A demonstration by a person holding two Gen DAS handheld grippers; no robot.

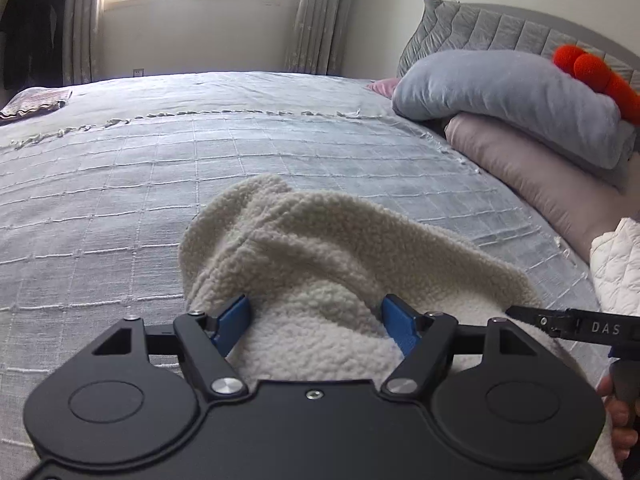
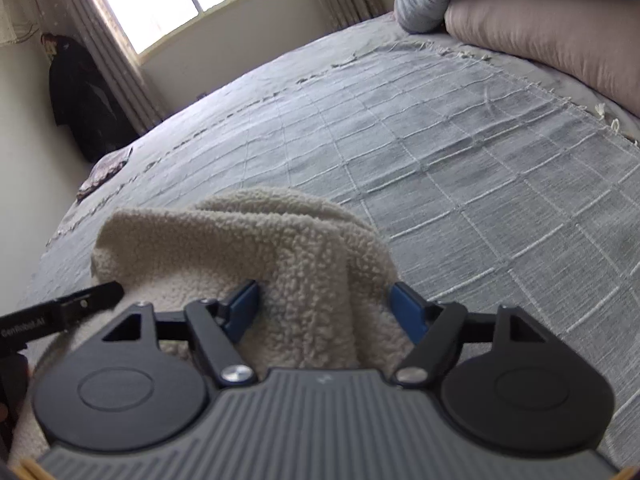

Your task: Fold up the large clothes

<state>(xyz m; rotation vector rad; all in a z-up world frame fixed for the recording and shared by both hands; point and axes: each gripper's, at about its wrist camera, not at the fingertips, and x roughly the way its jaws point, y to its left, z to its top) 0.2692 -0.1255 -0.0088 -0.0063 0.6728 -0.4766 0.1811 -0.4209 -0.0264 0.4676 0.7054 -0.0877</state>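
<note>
**Fleece bunched on the bed, both sets of fingers straddling it**

Here I am over the bed (image 1: 120, 184), and the cream fleece garment (image 1: 320, 248) sits heaped on the grey checked bedspread right in front of me, near the edge, well short of the pillows (image 1: 520, 108) stacked at the head.

My left gripper (image 1: 316, 320) has its fingers (image 1: 234, 318) spread wide with a thick fold of fleece bulging between them. Whether the blue pads are actually pressing the pile or only brushing it, I can't quite tell from this angle; it looks loose to me.

My right gripper (image 2: 326, 312) is spread too. One blue finger (image 2: 244, 306) touches a ridge of fleece, the other stands clear of it. No grip there.

This stuff will handle soft, floppy and bulky, light for its size. The fluffy pile should not slip, but a fat wad will spring out of a pinch. Better, I reckon, to hunt for a single edge, a hem or a shoulder seam, and take it thin at two well-separated points so the cloth hangs flat.
</note>
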